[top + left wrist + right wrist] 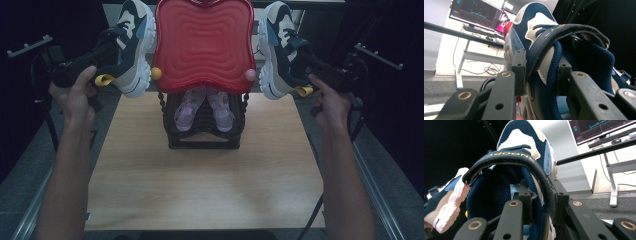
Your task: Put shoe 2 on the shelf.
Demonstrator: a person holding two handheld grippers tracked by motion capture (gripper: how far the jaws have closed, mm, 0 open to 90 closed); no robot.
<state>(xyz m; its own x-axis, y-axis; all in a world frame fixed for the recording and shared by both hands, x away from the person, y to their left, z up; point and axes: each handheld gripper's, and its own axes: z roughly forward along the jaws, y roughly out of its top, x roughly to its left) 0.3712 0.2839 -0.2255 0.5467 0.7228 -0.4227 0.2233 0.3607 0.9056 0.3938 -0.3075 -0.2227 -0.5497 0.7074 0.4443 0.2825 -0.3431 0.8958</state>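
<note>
Item: my left gripper, jaws clamped on the left sneaker's side wall and strap, raised off the tabletop's far left corner. Item: my right gripper, clamped likewise on the right sneaker beyond the far right corner. Item: black rack at the far edge, holding a pink pair, toes hidden under its red top tray. Tray's far rim cut off.
</note>
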